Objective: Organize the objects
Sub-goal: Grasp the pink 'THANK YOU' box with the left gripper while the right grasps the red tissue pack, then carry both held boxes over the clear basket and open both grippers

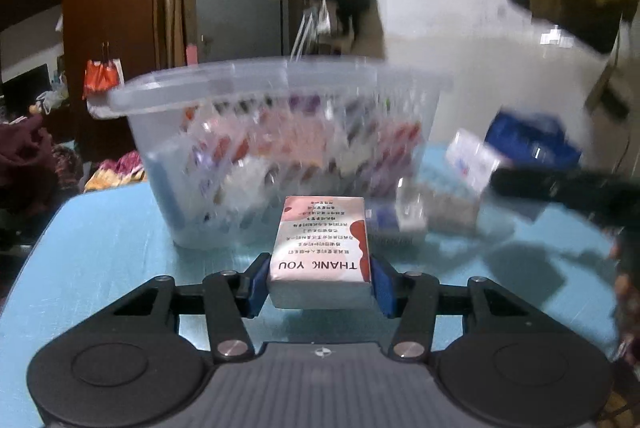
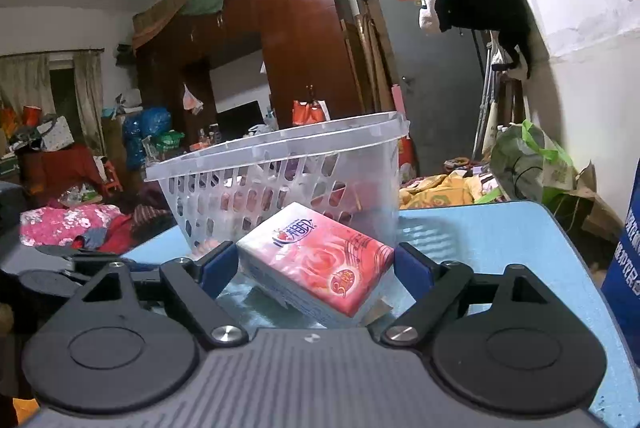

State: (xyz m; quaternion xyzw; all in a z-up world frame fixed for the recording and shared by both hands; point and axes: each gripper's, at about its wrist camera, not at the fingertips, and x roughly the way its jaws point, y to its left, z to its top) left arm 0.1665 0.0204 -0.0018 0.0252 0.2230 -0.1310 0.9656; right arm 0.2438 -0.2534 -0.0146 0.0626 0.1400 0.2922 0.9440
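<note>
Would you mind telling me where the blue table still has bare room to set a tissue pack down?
The blue table is bare left of the clear slotted plastic basket, out to its left edge. In the right wrist view, a bare strip runs right of the basket to the far edge. It is crowded right of the white "THANK YOU" pack, where small boxes cluster.

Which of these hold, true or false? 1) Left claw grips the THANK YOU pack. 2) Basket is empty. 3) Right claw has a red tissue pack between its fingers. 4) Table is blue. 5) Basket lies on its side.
1) True: the left claw has its pads against the THANK YOU pack.
2) False: the basket holds several packs.
3) True: the red pack sits askew in the right claw.
4) True: the table is blue.
5) False: it stands upright, rim up.
</note>
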